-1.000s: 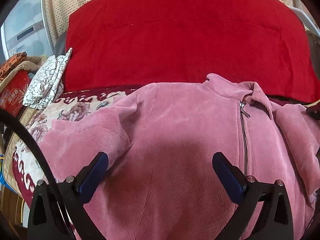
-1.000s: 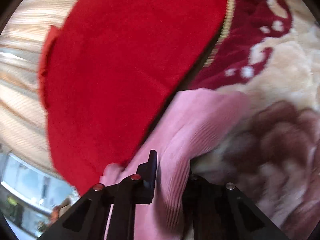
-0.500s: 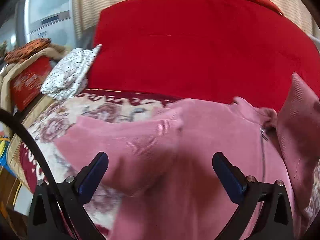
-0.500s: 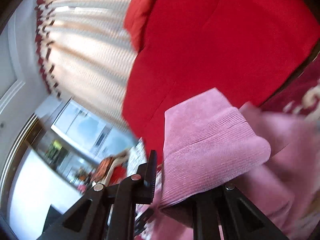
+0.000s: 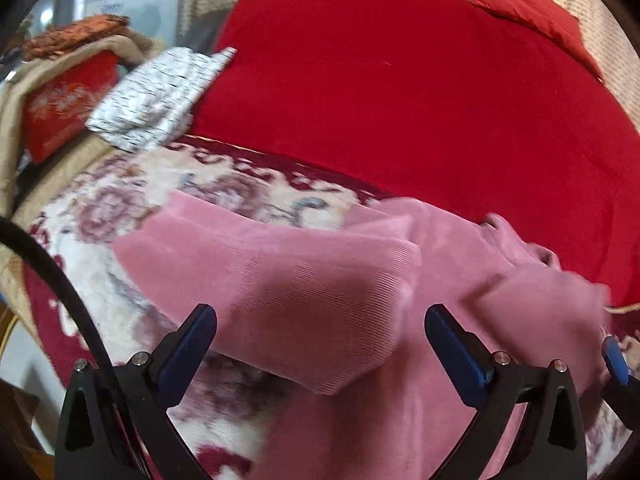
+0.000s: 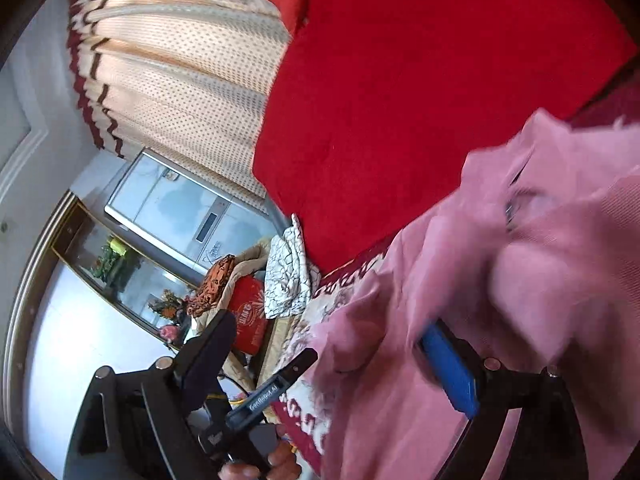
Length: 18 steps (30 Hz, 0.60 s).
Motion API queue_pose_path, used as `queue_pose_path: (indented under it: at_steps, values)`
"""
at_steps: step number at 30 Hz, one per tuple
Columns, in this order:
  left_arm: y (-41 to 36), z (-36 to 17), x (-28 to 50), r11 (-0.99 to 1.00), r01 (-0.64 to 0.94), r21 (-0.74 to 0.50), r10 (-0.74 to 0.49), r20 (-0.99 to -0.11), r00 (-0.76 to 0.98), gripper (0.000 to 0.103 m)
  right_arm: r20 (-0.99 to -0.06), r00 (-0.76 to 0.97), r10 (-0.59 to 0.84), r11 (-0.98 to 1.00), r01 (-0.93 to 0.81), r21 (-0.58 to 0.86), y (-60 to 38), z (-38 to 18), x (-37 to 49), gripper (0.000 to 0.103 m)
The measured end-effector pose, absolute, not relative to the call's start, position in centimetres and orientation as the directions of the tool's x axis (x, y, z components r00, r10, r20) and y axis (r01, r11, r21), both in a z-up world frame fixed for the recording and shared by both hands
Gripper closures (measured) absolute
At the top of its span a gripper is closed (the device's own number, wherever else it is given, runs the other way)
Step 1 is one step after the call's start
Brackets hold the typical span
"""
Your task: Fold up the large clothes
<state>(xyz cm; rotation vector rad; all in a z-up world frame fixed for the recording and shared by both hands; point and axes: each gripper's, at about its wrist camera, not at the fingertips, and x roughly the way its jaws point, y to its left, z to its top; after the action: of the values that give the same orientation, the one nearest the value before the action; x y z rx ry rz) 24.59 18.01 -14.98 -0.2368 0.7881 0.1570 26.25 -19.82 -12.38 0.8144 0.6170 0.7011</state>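
The right gripper [image 6: 340,364] was pinching the sleeve of the pink ribbed zip-up jacket [image 5: 320,300] and now its jaws are opening with nothing held, so the sleeve lies folded over the jacket on the flowery blanket [image 5: 120,208] (left gripper [image 5: 320,344] gapes wide, empty).

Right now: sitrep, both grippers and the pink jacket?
Left gripper open, nothing gripped. Right gripper jaws opening, pads off cloth. Pink jacket on patterned blanket, sleeve folded across. Nothing in the way.
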Motion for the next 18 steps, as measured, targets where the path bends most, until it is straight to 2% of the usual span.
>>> queue_pose_path:
  at_steps: [4,8,10,12,13,15,18]
  values:
    - [16.1,-15.0,24.7,0.97,-0.201,-0.133,0.047,-0.712,0.7,0.0,-0.154,0.628,0.763,0.454,-0.351,0.819,-23.1,-11.2,24.1,0.009]
    - [13.9,-15.0,24.8,0.983,-0.101,-0.155,-0.039,-0.706,0.707,0.0,-0.232,0.725,0.649,0.563,-0.252,0.787,-26.5,-11.2,23.4,0.011]
    - [12.2,-14.7,24.6,0.986,-0.019,-0.166,-0.102,-0.688,0.719,0.0,-0.278,0.744,0.607,0.578,-0.174,0.797,-28.0,-12.1,24.1,0.026]
    - [10.5,-14.4,24.3,0.98,0.062,-0.187,-0.174,-0.669,0.722,0.0,-0.334,0.75,0.572,0.581,-0.082,0.81,-29.3,-13.6,24.9,0.036]
    - [9.9,-14.4,24.2,0.976,0.093,-0.198,-0.203,-0.664,0.719,0.0,-0.353,0.746,0.565,0.582,-0.056,0.811,-29.6,-14.3,25.1,0.05]
    - [8.1,-14.6,24.2,0.96,0.155,-0.235,-0.275,-0.666,0.693,0.0,-0.435,0.713,0.551,0.611,0.01,0.791,-29.9,-15.8,25.8,0.067]
    - [5.5,-15.5,24.9,0.957,0.187,-0.222,-0.291,-0.7,0.653,0.0,-0.534,0.643,0.549,0.642,0.085,0.762,-29.4,-17.8,26.8,0.067]
